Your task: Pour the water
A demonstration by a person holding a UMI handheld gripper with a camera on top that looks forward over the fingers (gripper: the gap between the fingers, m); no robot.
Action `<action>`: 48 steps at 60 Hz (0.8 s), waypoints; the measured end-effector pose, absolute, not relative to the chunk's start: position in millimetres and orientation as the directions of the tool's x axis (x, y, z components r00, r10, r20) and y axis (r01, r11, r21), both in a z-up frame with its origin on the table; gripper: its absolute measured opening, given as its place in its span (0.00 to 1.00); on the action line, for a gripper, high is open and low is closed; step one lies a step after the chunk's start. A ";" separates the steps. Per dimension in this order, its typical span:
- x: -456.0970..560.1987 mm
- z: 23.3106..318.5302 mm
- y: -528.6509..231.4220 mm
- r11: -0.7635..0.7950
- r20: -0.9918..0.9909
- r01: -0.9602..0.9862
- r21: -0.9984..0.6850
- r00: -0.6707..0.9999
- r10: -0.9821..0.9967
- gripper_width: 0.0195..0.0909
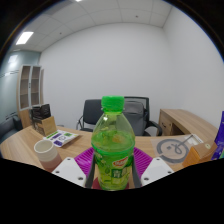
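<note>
A green plastic bottle (pixel 112 140) with a green cap and a green label stands upright between my fingers. My gripper (pixel 112 174) is shut on its lower body. The purple pads (pixel 86 165) press its two sides. The bottle's base is hidden below. A white paper cup (pixel 46 152) stands on the wooden table (pixel 20 150), ahead of the left finger and left of the bottle.
A small tray with coloured items (pixel 62 138) and a box (pixel 44 124) lie behind the cup. A round white-and-grey disc (pixel 176 148) and a purple object (pixel 218 136) are to the right. Two office chairs (pixel 130 110) stand beyond the table, and a shelf (pixel 30 88) stands by the left wall.
</note>
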State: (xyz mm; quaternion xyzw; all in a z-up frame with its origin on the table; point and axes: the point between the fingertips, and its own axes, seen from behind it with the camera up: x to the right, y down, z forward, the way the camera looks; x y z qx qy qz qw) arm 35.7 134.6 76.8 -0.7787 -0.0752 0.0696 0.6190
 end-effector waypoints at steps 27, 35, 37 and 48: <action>32.4 114.2 -21.3 -0.438 -0.053 -0.028 -0.898 0.998 0.045 0.82; 14.8 155.4 -64.6 -0.433 -0.002 0.001 -0.901 1.000 0.006 0.82; 11.3 165.3 -72.0 -0.430 0.011 0.011 -0.903 1.000 0.004 0.82; -1.3 213.3 -95.9 -0.374 0.034 0.013 -0.927 0.998 -0.049 0.85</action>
